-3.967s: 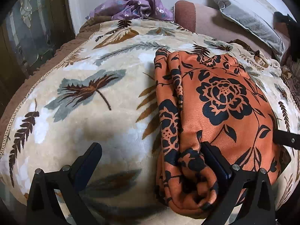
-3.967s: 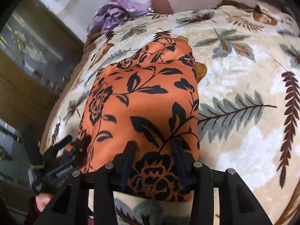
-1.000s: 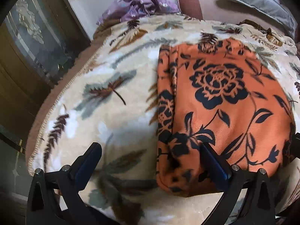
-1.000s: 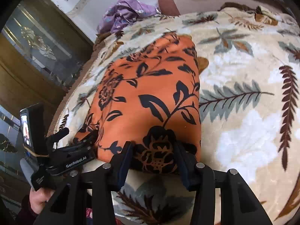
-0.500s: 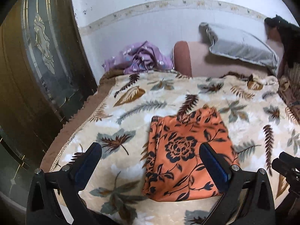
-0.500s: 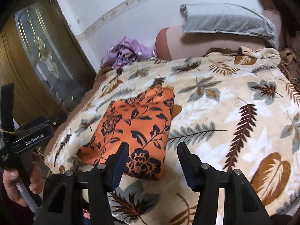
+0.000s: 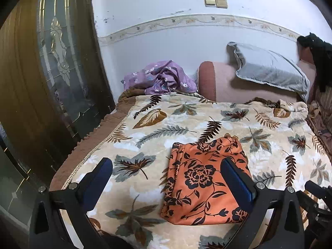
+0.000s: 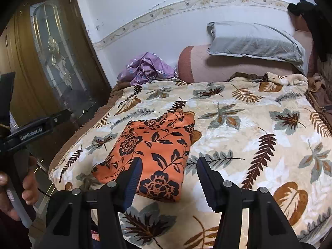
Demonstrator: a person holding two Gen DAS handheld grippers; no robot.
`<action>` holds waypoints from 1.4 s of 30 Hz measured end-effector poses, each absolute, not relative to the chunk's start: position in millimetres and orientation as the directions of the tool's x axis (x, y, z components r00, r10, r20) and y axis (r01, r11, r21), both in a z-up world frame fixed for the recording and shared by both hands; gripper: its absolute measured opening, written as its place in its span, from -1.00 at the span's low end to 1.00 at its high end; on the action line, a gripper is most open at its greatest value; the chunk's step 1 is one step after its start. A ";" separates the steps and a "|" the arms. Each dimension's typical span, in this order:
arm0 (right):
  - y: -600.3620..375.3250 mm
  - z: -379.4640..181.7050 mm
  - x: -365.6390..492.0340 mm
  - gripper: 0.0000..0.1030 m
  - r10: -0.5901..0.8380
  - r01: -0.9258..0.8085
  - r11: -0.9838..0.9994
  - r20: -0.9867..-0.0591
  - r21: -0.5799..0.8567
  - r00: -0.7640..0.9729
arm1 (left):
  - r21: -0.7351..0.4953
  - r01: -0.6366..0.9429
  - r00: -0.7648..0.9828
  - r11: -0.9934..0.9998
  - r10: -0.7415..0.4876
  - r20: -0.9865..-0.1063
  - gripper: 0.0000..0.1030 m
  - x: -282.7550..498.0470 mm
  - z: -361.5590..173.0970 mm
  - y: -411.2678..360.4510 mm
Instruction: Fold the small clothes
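A folded orange cloth with black flowers lies flat on the leaf-patterned blanket near the bed's front edge; it also shows in the right wrist view. My left gripper is open and empty, held back and above the cloth. My right gripper is open and empty, also above and short of the cloth. Neither touches it. The left gripper's body and the hand holding it show at the left of the right wrist view.
A crumpled purple cloth lies at the bed's far left corner. A grey pillow rests on a pink bolster by the wall. A wooden glass-panelled door stands at the left. Dark clothes hang at the right.
Both grippers have let go of the orange cloth and pulled back and up from it. The cloth now lies folded on the blanket, farther away in both views.
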State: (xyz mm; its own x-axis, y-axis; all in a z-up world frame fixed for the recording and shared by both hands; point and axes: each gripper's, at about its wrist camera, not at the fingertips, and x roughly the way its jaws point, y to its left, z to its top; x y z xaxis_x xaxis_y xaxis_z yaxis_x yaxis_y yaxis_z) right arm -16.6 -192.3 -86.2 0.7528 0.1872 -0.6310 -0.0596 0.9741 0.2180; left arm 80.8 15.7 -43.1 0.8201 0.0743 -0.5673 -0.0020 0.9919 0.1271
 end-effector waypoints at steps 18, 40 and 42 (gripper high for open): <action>-173.1 -86.6 -18.7 0.13 0.193 -0.088 0.977 -0.638 0.192 0.746 | 0.159 -0.099 0.813 0.982 0.172 -0.556 1.00 81.9 -46.2 41.8; -173.4 -105.1 -11.0 0.13 0.206 -0.074 0.973 -0.676 0.220 0.707 | 0.209 -0.074 0.781 0.975 0.187 -0.595 1.00 91.3 -65.3 40.4; -173.9 -106.6 -10.2 0.13 0.218 -0.076 0.969 -0.676 0.234 0.704 | 0.210 -0.071 0.780 0.975 0.185 -0.598 1.00 92.4 -66.7 40.5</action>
